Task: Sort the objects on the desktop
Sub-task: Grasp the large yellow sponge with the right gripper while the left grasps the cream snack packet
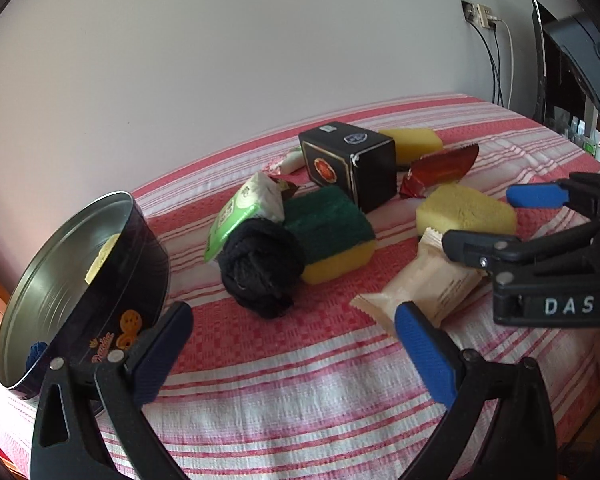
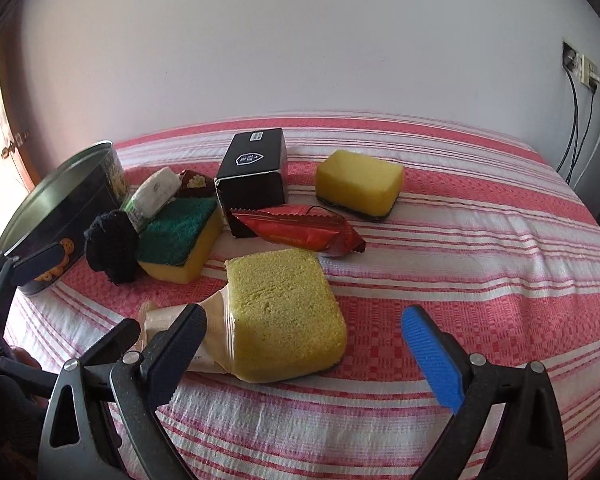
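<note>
While both pairs of tongs hang spread wide with nothing between their blue pads, the clutter sits grouped at the middle of a surface (image 2: 480, 240) covered by a red-and-white striped cloth.

From the left wrist view, the left tongs (image 1: 296, 354) fill the lower edge of the frame, and the right tongs (image 1: 496, 220) reach in from the right edge, one dark finger resting over a pale snack packet (image 1: 424, 284). A round tin (image 1: 80, 280) lies tipped on its side at the lower left, its open mouth facing up and left. Near the centre, a black sock ball (image 1: 262, 268) touches a green-topped yellow sponge (image 1: 328, 236), with a green-and-white tissue pack (image 1: 244, 210) leaning behind them. Further up stands a black box (image 1: 352, 162), a white tube (image 1: 290, 160) to its left and a yellow sponge (image 1: 412, 142) behind it on the right.

From the right wrist view, the right tongs (image 2: 304, 354) frame a rough yellow sponge (image 2: 284, 312) at the lower middle, which lies on top of the pale packet. A red snack wrapper (image 2: 300, 230) lies just above it, leaning against the box. The left tongs (image 2: 36, 262) appear at the left edge, in front of the tin.
</note>
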A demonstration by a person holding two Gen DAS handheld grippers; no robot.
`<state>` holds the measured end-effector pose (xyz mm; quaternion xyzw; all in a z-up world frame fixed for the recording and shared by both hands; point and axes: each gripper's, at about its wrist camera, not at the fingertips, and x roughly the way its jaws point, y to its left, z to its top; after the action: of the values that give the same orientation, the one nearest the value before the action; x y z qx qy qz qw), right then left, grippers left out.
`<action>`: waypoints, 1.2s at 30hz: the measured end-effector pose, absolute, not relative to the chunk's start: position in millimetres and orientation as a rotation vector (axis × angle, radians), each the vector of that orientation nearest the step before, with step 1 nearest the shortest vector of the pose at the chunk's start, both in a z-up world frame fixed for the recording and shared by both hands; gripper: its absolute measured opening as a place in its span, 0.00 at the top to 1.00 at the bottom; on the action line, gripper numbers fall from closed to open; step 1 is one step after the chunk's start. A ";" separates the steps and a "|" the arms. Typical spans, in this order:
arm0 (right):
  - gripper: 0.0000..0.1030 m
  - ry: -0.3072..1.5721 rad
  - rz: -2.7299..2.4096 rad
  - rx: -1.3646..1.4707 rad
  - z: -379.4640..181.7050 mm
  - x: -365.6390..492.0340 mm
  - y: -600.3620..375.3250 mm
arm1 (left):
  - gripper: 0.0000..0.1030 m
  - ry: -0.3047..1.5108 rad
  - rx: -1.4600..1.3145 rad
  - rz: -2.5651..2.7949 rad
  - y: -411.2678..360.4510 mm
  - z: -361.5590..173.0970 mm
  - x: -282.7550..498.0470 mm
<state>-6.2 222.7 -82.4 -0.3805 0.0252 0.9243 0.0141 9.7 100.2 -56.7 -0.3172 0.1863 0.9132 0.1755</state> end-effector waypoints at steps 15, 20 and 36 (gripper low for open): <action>0.42 0.427 2.878 -1.223 -86.1 13.1 276.8 | 0.01 0.585 -0.863 2.560 120.7 -52.0 13.0; 0.42 0.458 2.849 -1.178 -85.0 24.3 291.3 | 0.01 0.609 -0.846 2.528 134.9 -50.2 13.5; 0.42 0.596 2.874 -1.049 -91.1 38.6 309.0 | 0.01 0.555 -0.819 2.460 145.5 -36.5 16.8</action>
<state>38.6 309.0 -91.1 -0.3364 0.1913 0.9220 0.0121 16.8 145.5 -36.5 -0.2997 0.2031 0.9001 0.2424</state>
